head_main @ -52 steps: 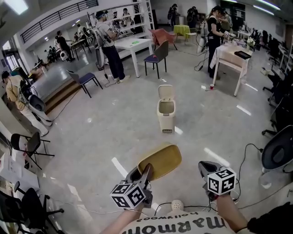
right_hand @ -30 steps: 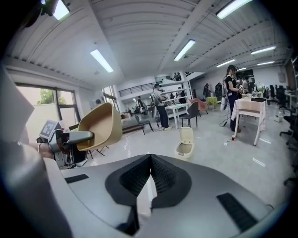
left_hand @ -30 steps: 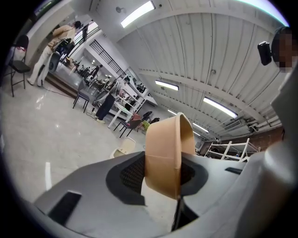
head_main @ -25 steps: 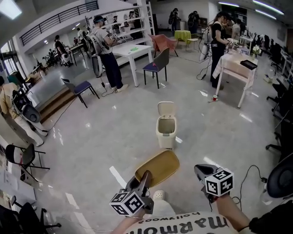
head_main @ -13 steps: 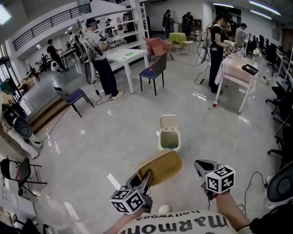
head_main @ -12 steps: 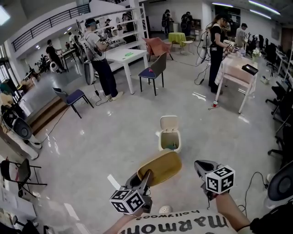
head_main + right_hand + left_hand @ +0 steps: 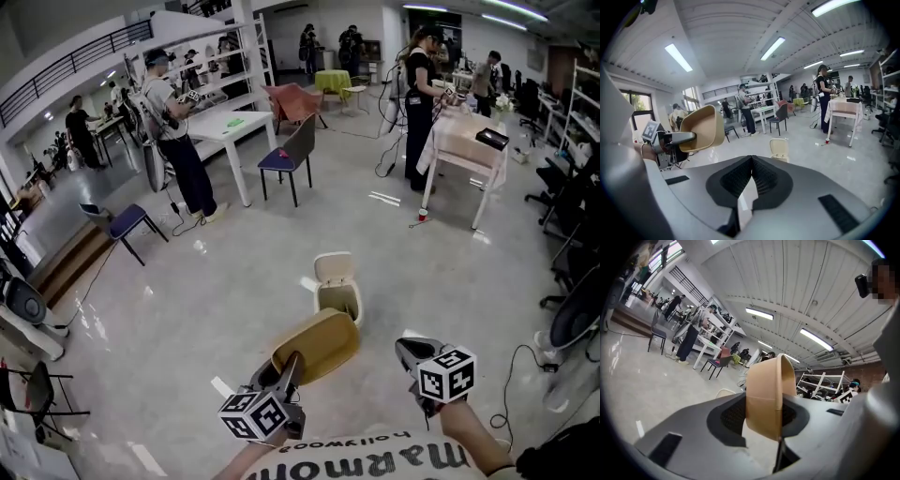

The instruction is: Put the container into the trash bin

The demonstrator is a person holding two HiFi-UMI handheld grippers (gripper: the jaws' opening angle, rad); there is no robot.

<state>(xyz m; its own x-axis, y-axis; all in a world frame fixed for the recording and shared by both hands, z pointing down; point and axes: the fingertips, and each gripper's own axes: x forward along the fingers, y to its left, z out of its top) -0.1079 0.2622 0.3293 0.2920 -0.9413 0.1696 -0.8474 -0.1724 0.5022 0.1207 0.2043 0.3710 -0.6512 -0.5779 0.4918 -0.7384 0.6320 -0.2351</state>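
Room: a grey polished floor is spreading across a wide workshop hall.
Container: the tan container is hanging in the air, tilted on edge, low towards 6 o'clock in the head view.
Left gripper: the left gripper is clamping the container's wall between both pads.
Right gripper: the right gripper is hovering at 3 o'clock of the container, apart from it, with its jaws pressing together on nothing.
Trash bin: the cream trash bin is standing on the floor at 12 o'clock of the container, just beyond it, with its lid flipped up.
Surroundings: a white bench is standing far off at 11 o'clock, with a dark chair sitting beside it.
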